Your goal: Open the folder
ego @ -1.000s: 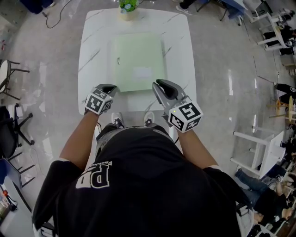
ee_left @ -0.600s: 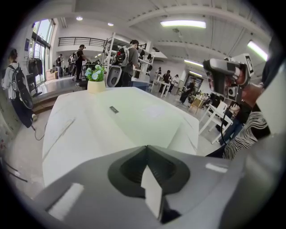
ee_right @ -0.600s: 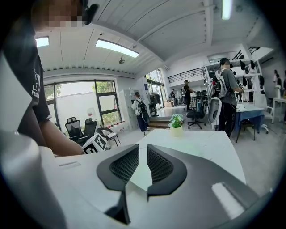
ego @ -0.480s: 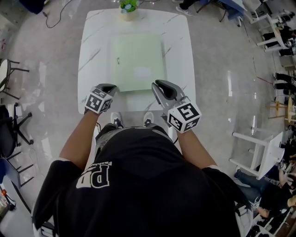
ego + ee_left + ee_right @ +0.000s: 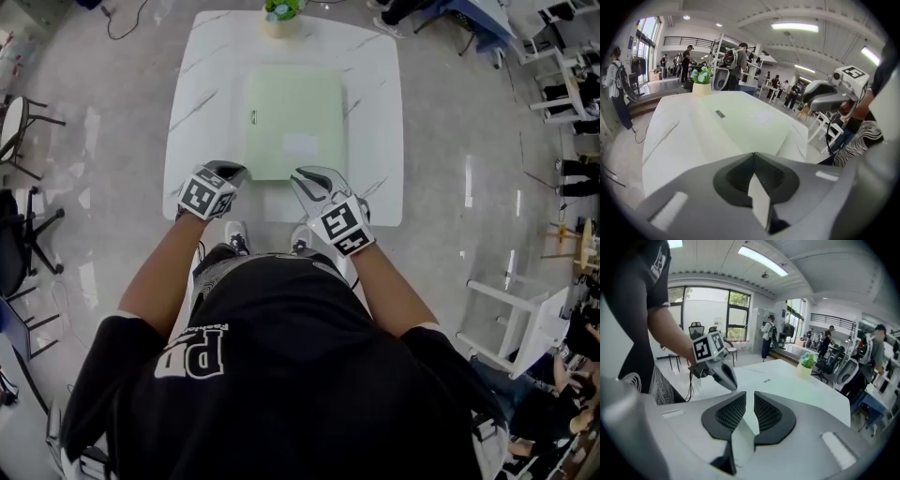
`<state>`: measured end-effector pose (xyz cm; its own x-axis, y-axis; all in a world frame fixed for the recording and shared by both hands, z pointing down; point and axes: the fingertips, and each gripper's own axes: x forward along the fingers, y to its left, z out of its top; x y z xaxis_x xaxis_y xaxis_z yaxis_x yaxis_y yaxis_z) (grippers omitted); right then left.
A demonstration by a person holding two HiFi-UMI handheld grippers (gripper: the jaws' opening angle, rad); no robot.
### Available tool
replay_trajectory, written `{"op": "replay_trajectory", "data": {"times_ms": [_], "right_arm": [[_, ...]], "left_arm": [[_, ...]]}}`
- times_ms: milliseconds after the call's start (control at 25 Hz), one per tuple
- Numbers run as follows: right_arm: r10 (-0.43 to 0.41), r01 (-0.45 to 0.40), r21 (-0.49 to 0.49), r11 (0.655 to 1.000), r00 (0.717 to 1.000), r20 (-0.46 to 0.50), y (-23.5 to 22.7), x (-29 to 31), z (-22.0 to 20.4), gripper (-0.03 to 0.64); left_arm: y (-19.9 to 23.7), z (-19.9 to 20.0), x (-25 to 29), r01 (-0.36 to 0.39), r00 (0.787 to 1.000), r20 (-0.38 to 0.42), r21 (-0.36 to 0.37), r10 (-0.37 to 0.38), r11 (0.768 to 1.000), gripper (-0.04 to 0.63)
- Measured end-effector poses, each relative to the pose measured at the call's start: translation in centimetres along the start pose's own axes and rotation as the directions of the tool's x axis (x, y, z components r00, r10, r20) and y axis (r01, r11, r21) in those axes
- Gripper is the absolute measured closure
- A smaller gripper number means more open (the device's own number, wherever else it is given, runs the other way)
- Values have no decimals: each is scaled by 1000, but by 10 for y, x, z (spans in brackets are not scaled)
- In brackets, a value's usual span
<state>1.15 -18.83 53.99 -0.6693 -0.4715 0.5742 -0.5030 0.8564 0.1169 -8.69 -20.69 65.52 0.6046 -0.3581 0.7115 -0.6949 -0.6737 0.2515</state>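
A pale green folder [image 5: 293, 120] lies shut and flat on the white table [image 5: 192, 112], with a small dark clasp [image 5: 252, 116] on its left edge. My left gripper [image 5: 228, 170] hovers just left of the folder's near left corner, jaws together and empty [image 5: 752, 157]. My right gripper [image 5: 306, 177] is over the folder's near edge, right of its middle. Its jaws [image 5: 750, 399] stand a narrow gap apart with nothing between them. The folder [image 5: 750, 117] stretches ahead in the left gripper view, and the right gripper [image 5: 824, 95] shows at the right there.
A potted plant [image 5: 282, 13] stands at the table's far edge, beyond the folder. Chairs [image 5: 19, 141] are on the floor to the left and white furniture [image 5: 516, 309] to the right. People stand in the background [image 5: 736, 58].
My right gripper has moved left and down toward the folder's near edge and rolled. The left gripper stays by the near left corner.
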Motion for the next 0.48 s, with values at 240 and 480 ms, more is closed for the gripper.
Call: {"op": "replay_trajectory", "data": {"times_ms": [240, 480], "right_arm": [[99, -120, -163, 979, 986, -132, 39, 51, -24, 580], [113, -170, -281, 945, 972, -208, 56, 85, -30, 580]], "left_arm": [[2, 0, -1, 0, 1000, 10, -17, 0, 1000, 541], [2, 0, 0, 6, 1000, 13, -25, -5, 1000, 541]]}}
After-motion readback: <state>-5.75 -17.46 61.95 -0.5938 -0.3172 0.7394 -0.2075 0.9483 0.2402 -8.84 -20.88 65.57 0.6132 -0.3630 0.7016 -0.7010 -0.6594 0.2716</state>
